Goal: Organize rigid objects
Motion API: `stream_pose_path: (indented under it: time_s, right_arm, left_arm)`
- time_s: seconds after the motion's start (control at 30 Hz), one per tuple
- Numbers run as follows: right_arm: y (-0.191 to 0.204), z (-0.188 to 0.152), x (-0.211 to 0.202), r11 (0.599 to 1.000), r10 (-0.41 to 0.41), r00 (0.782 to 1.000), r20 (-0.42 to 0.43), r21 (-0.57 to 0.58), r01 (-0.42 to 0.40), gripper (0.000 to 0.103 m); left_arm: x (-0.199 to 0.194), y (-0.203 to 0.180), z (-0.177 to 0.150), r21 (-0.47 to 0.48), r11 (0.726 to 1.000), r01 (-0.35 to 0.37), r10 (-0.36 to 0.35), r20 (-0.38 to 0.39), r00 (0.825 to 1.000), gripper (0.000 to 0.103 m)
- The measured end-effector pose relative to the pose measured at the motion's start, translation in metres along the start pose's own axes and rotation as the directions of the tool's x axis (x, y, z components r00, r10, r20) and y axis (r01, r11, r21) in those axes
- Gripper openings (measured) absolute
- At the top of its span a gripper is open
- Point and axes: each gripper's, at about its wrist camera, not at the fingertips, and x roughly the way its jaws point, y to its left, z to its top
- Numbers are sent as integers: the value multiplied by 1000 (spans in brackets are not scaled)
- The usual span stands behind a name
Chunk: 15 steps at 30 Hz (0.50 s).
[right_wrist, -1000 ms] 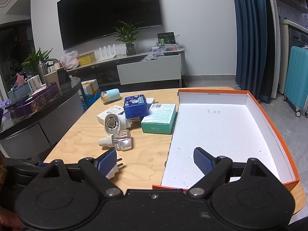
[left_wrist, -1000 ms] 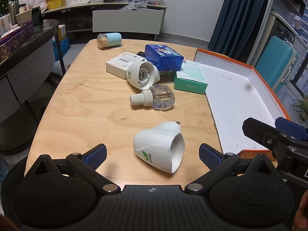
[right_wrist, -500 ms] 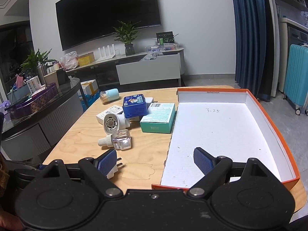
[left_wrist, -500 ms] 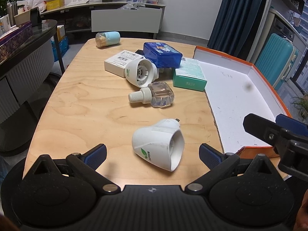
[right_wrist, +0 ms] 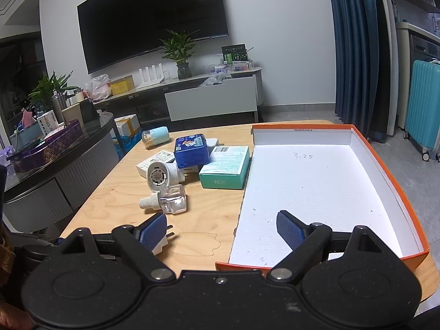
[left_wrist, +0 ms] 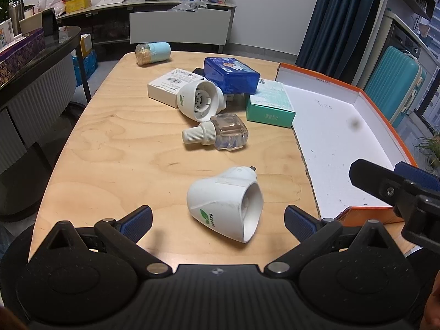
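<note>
A white plug-in diffuser (left_wrist: 225, 209) lies on its side on the wooden table (left_wrist: 123, 148), between the spread fingers of my open left gripper (left_wrist: 217, 218), untouched. Beyond it lie a clear refill bottle (left_wrist: 220, 134), a second white diffuser (left_wrist: 199, 100), a white box (left_wrist: 172, 84), a blue case (left_wrist: 231, 75), a teal box (left_wrist: 271, 103) and a blue-capped toothpick jar (left_wrist: 152, 52). The orange-rimmed white tray (right_wrist: 310, 181) lies at the right. My right gripper (right_wrist: 221, 229) is open and empty over the tray's near left corner; it also shows in the left wrist view (left_wrist: 396, 184).
The table's front edge is just under both grippers. A dark counter (right_wrist: 55, 148) with clutter stands to the left. A teal suitcase (right_wrist: 423, 110) stands on the floor at the right. A TV cabinet (right_wrist: 209, 96) is against the far wall.
The left gripper has drawn slightly nearer the white diffuser, which sits a little lower between its fingers. The right gripper has hardly moved.
</note>
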Motion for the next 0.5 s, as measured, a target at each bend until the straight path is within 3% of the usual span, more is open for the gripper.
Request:
stream_pose_path:
  time_s: [0.5]
  right_arm:
    - [-1, -1, 1, 1000, 3, 1000, 0, 1, -3, 102]
  left_arm:
    - [4, 1, -3, -4, 1000, 5, -5, -11, 1000, 103]
